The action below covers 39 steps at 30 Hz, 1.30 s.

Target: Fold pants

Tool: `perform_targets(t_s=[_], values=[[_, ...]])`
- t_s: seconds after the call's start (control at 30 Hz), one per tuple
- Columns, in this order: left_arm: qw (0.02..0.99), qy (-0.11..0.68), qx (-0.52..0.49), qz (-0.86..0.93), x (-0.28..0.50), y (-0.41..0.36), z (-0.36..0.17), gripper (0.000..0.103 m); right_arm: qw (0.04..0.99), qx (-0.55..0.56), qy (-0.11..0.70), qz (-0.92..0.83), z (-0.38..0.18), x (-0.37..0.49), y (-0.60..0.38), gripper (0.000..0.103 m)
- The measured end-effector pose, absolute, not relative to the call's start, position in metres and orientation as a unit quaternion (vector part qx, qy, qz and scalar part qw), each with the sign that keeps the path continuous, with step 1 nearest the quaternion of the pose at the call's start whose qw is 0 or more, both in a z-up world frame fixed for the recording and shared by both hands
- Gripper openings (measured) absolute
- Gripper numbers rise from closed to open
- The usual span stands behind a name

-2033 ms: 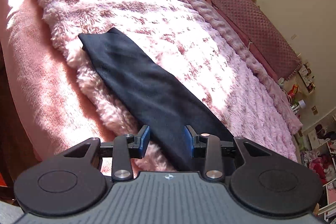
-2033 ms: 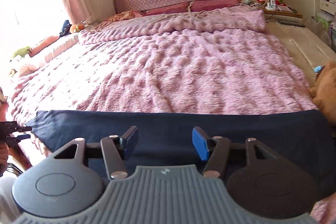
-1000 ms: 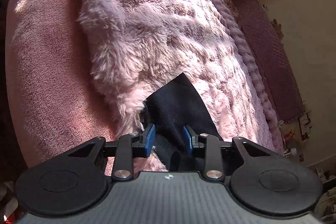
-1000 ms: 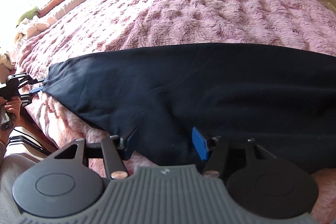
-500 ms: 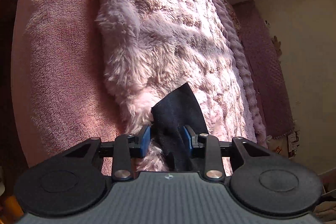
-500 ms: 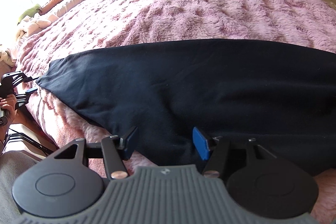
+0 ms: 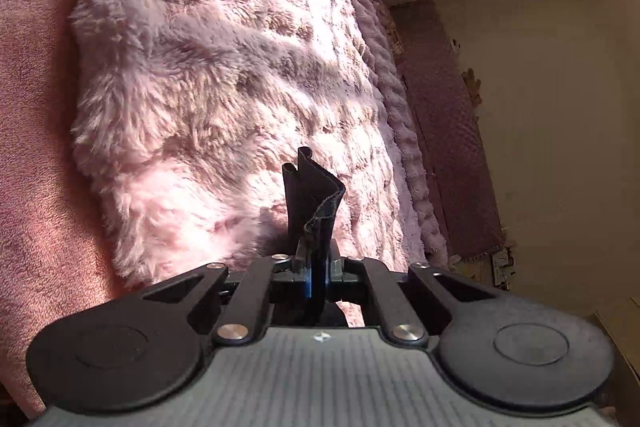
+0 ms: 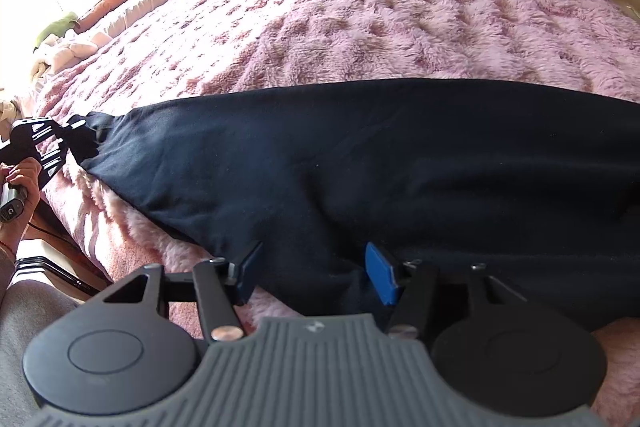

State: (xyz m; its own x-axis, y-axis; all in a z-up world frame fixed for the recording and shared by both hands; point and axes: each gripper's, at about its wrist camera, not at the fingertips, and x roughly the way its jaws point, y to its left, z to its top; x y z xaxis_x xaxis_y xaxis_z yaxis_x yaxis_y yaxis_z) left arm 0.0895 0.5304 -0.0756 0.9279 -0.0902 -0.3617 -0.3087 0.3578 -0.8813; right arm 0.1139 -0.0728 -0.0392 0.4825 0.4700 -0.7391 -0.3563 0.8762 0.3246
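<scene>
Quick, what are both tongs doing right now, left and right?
Left tongs: just closed, shut on the end of the dark pants.
Right tongs: open, poised over the near edge of the pants, gripping nothing.

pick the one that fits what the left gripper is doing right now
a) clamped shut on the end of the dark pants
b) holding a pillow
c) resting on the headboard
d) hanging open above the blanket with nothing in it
a: in the left wrist view the left gripper has just closed its jaws on the end of the dark pants, whose cloth sticks out past the pads; the right wrist view shows that end pulled to a point.
</scene>
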Motion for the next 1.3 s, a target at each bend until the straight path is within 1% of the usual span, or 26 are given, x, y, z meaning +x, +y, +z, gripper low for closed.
perform_targets(t_s=[0.13,0.33,0.47,0.63,0.7,0.77,0.9,1.03,1.13,1.23,1.3], values=[[0.846,0.151,-0.510,0.022,0.096,0.487,-0.021,0.004,0.869,0.079,0.433,0.226,-0.030,0.111,-0.090,0.053],[0.887,0.163,-0.432,-0.021,0.115,0.390,0.051,0.004,0.898,0.114,0.379,0.195,-0.004,0.104,-0.147,0.053],[0.908,0.186,-0.373,-0.046,0.127,0.295,0.092,0.004,0.917,0.136,0.343,0.152,0.010,0.098,-0.203,0.053],[0.927,0.217,-0.295,-0.083,0.140,0.164,0.120,0.005,0.930,0.168,0.312,0.095,0.014,0.081,-0.282,0.053],[0.928,0.226,-0.279,-0.100,0.148,0.111,0.121,0.005,0.932,0.190,0.300,0.073,0.011,0.069,-0.319,0.053],[0.921,0.237,-0.285,-0.121,0.155,0.061,0.116,0.005,0.933,0.207,0.290,0.050,0.008,0.056,-0.348,0.053],[0.925,0.272,-0.220,-0.148,0.165,-0.057,0.091,0.005,0.935,0.234,0.268,0.000,0.002,0.019,-0.407,0.053],[0.925,0.315,-0.149,-0.149,0.167,-0.151,0.051,0.005,0.930,0.264,0.256,-0.032,-0.008,-0.015,-0.451,0.054],[0.929,0.331,-0.084,-0.139,0.158,-0.207,0.019,0.005,0.925,0.286,0.246,-0.051,-0.017,-0.037,-0.475,0.054],[0.923,0.345,-0.074,-0.152,0.150,-0.240,0.000,0.005,0.919,0.301,0.248,-0.060,-0.024,-0.052,-0.487,0.054],[0.929,0.335,-0.063,-0.146,0.141,-0.251,-0.002,0.005,0.915,0.303,0.258,-0.062,-0.029,-0.055,-0.492,0.054]])
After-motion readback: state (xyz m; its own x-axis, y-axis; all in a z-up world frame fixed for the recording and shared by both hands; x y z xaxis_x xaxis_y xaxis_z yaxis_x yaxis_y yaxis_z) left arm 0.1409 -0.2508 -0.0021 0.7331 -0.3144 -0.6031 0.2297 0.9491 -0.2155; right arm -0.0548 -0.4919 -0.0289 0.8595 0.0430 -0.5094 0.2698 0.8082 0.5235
